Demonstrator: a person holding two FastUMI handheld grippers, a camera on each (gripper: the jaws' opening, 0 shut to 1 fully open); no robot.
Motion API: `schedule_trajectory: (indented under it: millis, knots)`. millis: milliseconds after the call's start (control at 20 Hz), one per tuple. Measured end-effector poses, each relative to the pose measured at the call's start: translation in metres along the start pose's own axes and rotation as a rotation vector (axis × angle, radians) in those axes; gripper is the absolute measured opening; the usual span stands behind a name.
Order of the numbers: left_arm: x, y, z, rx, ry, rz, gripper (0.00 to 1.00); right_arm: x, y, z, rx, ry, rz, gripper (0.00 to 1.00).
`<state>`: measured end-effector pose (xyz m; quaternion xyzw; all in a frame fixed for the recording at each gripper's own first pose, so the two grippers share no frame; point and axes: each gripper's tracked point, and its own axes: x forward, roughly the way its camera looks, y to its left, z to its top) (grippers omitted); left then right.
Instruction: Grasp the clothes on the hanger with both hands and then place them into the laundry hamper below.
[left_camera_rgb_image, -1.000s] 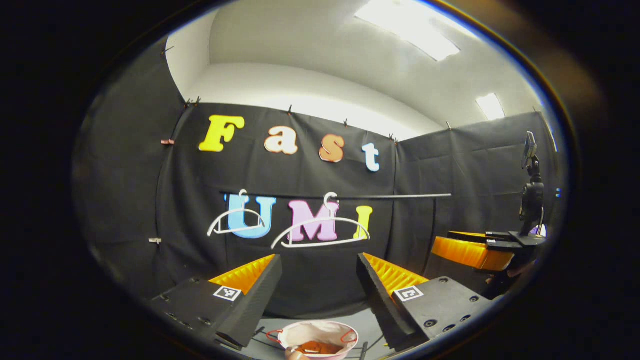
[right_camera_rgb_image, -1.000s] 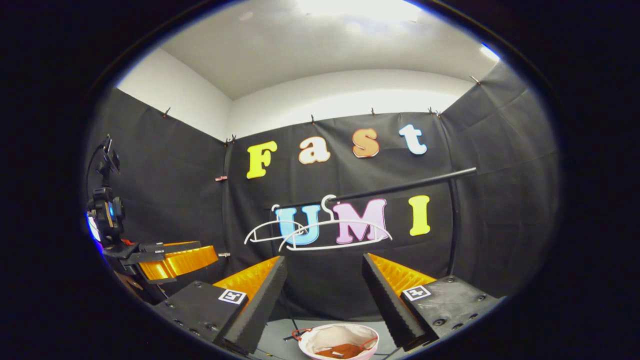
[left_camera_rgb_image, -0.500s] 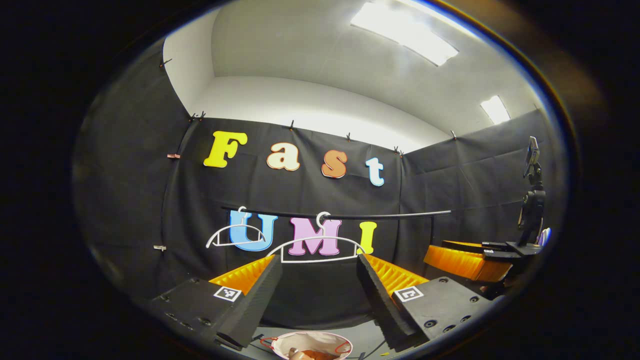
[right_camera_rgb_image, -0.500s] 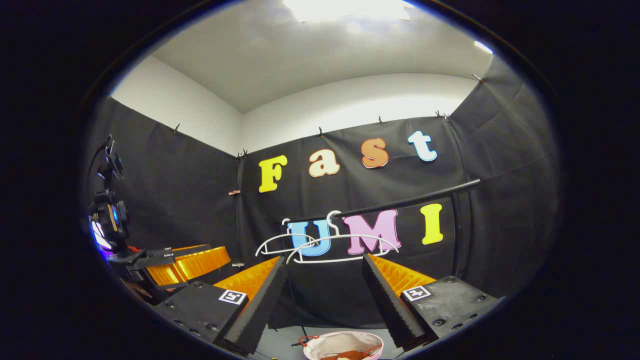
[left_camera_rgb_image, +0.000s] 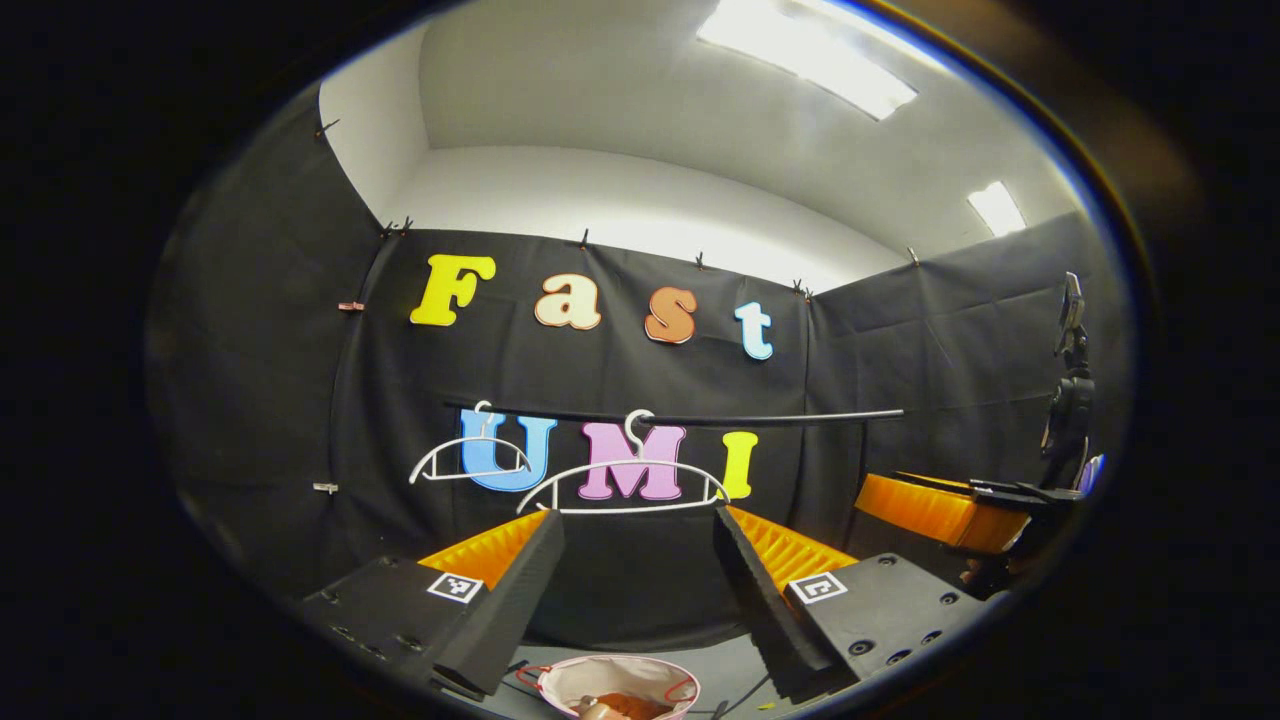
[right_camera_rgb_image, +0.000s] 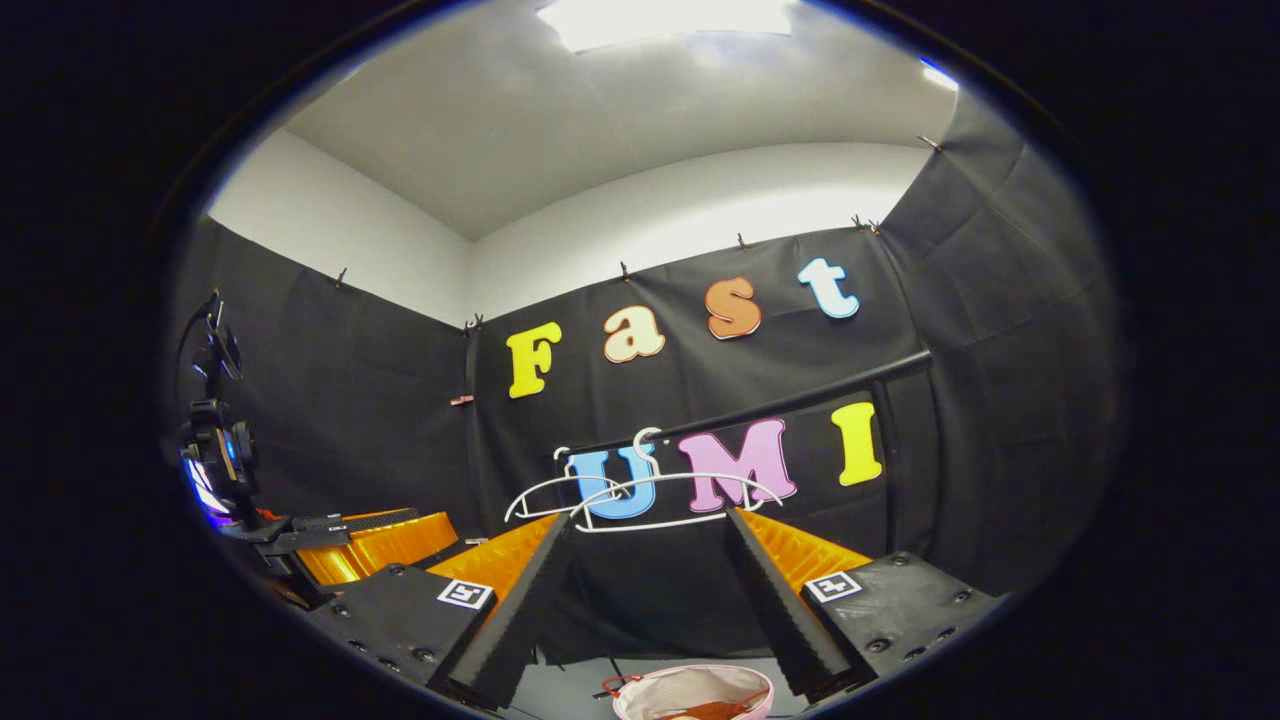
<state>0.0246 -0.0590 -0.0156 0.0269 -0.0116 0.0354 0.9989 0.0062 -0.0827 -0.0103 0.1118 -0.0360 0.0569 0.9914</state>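
Observation:
Two bare white hangers (left_camera_rgb_image: 620, 487) (left_camera_rgb_image: 468, 458) hang on a black rail (left_camera_rgb_image: 760, 416) ahead of me. The pale laundry hamper (left_camera_rgb_image: 585, 673) stands on the floor below, with a brown garment (left_camera_rgb_image: 632, 706) lying inside it. My left gripper (left_camera_rgb_image: 637, 520) is open and empty, and its tips reach up to the near hanger's bar in the picture. In the right gripper view the hangers (right_camera_rgb_image: 676, 498), the rail (right_camera_rgb_image: 790, 402) and the hamper (right_camera_rgb_image: 680, 686) with the garment (right_camera_rgb_image: 722, 711) show again. My right gripper (right_camera_rgb_image: 650, 520) is open and empty too.
The right gripper (left_camera_rgb_image: 930, 503) shows at the far right of the left gripper view. The left gripper (right_camera_rgb_image: 355, 532) shows at the left of the right gripper view. A black upright post (right_camera_rgb_image: 893, 470) carries the rail's right end. Black cloth walls close the booth.
Both views have tilted up, so the hamper sits lower in each. The near hanger, tilted and swinging a second ago, now hangs almost level. Both grippers stay open.

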Motion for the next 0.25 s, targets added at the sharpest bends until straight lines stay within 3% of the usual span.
schedule_trajectory:
  millis: [250]
  knots:
    - [0.0037, -0.0078, -0.0012, -0.001, 0.007, -0.017, 0.95, 0.0002, -0.0069, -0.0055, -0.022, 0.003, -0.018, 0.97]
